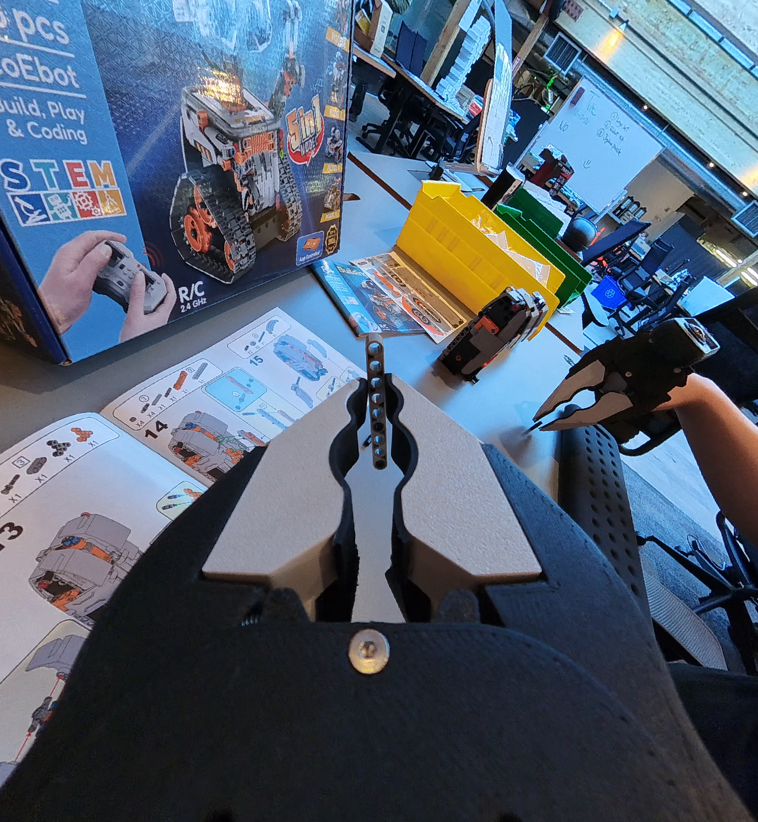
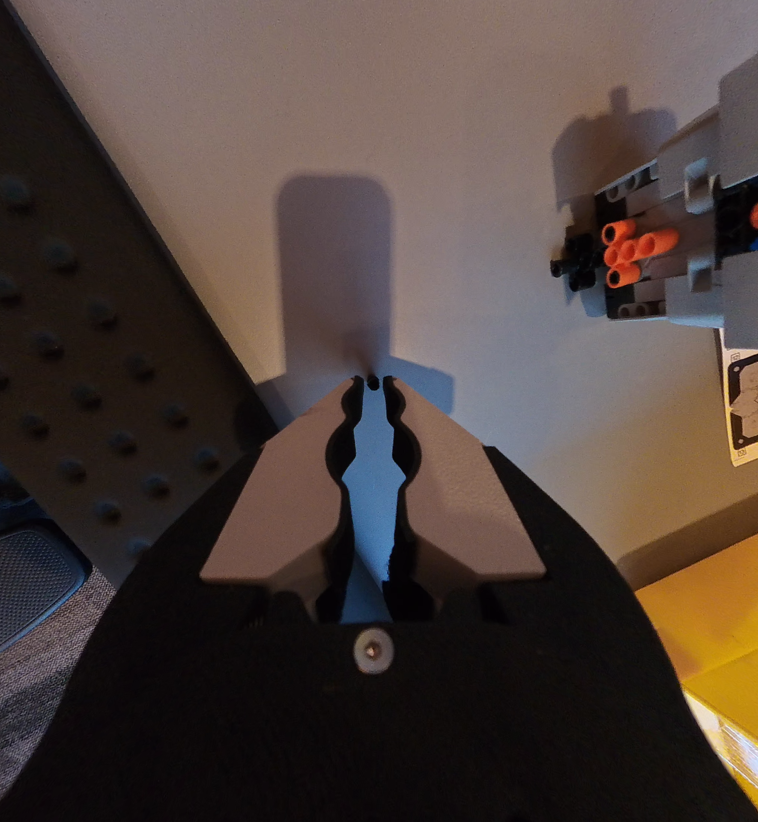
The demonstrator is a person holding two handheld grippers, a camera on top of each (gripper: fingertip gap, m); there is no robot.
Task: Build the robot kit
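My left gripper [image 1: 375,383] is shut on a grey perforated beam [image 1: 374,360], which stands upright between the fingertips above an open instruction booklet [image 1: 79,480]. My right gripper [image 2: 372,379] hangs low over the grey table [image 2: 413,133] with a small black pin [image 2: 372,382] pinched between its tips. It also shows in the left wrist view [image 1: 539,423], held by a person's arm [image 1: 733,462]. A partly built grey, black and orange model [image 1: 493,331] lies on the table beyond both grippers; in the right wrist view it [image 2: 679,249] is at the upper right.
A tall blue toy box [image 1: 146,155] stands at the back left. A yellow bin [image 1: 470,249] and a green bin [image 1: 546,235] stand behind the model, with a booklet and sticker sheet [image 1: 395,293] in front. A black perforated chair back [image 1: 599,489] stands at the table's right edge. Tip to tip, the grippers are about 35 centimeters apart.
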